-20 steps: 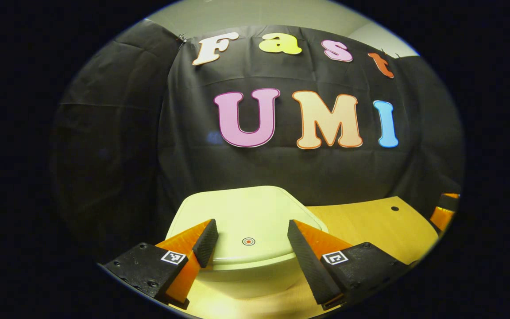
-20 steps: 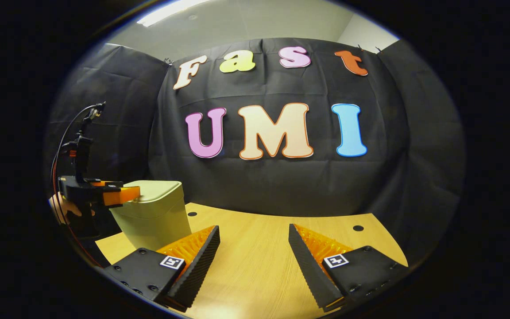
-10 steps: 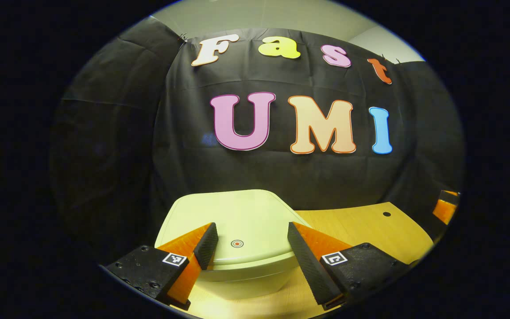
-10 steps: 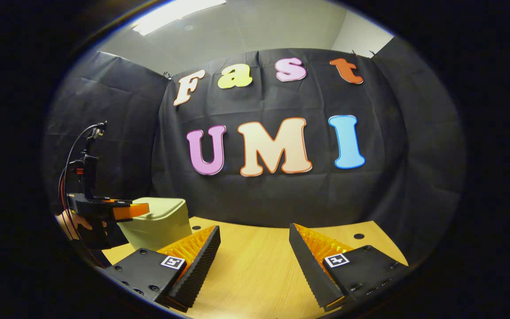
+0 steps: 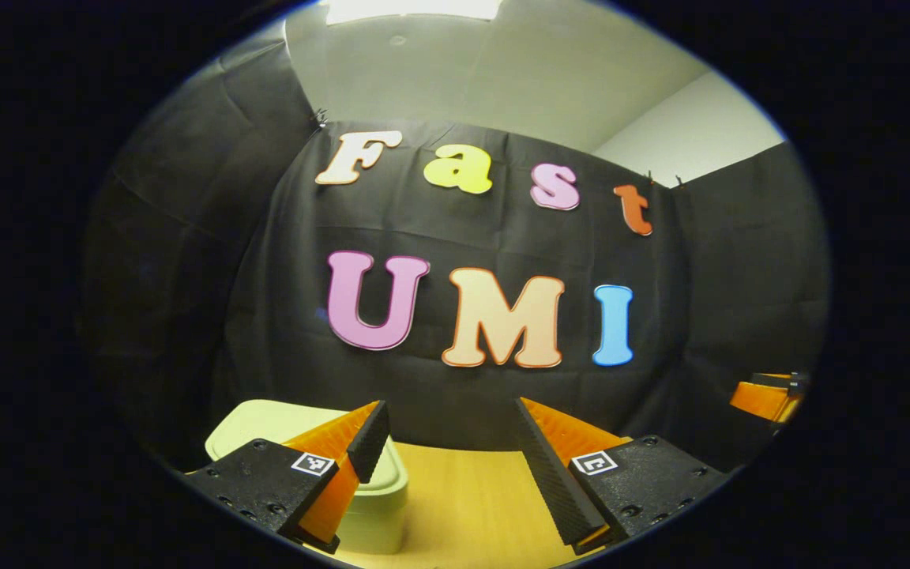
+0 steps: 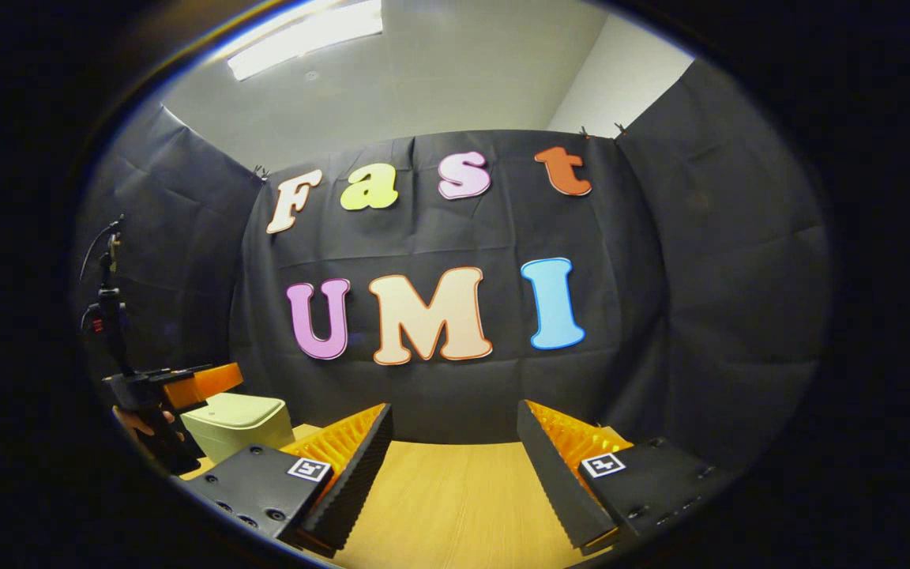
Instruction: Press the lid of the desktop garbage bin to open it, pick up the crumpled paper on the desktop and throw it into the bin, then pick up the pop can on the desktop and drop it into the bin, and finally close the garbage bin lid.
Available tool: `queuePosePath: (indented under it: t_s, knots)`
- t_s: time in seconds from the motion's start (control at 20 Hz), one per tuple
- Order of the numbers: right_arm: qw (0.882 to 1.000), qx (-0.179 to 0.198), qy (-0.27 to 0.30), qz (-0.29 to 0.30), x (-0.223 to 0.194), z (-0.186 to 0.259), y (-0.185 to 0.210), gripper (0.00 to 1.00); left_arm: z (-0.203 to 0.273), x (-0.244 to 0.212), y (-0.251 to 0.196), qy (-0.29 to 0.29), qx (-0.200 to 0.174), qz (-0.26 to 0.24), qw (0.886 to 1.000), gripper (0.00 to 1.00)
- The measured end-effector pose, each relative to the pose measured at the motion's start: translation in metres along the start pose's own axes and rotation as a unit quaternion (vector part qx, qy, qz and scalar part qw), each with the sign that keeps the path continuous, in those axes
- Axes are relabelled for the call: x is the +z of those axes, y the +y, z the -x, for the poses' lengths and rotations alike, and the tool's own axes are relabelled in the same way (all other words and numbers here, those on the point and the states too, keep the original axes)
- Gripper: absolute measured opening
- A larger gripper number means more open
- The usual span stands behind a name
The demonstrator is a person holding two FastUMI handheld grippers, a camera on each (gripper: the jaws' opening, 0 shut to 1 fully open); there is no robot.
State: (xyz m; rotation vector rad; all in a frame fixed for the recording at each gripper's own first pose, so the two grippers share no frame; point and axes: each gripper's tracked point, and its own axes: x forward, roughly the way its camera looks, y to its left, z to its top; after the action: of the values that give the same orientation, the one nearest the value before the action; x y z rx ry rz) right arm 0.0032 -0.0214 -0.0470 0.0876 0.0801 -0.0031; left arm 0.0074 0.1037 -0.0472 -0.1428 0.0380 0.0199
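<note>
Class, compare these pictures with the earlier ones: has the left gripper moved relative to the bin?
Yes. In the right gripper view, the left gripper has risen off the bin's lid and now hangs above it; in its own view the bin has dropped low and left.

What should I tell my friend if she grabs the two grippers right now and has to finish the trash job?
Left gripper: fingers open, holding nothing, up beside the garbage bin, not touching it.
Right gripper: fingers open, empty, over bare desk.
The bin sits at the desk's left end with its lid down.
No crumpled paper or pop can is in sight on the desk, so I cannot tell whether they are already inside.
Check the bin first: if they are in, the job looks done; if not, every step remains.
</note>
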Motion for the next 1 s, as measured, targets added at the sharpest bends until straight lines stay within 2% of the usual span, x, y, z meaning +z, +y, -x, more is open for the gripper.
queuePosePath:
  t_s: [0.3,0.45,1.0]
  knots:
    - [1.0,-0.009,-0.016,0.002,0.014,0.012,-0.018,0.99,0.008,0.003,-0.072,-0.004,-0.07,-0.007,0.997,0.93]
    - [1.0,-0.009,-0.021,0.0,0.019,0.014,-0.02,0.99,0.011,0.007,-0.086,-0.01,-0.081,-0.012,0.997,0.91]
    - [0.999,-0.014,-0.032,0.012,0.028,0.013,-0.024,0.99,0.007,0.003,-0.109,0.004,-0.109,-0.018,0.994,0.93]
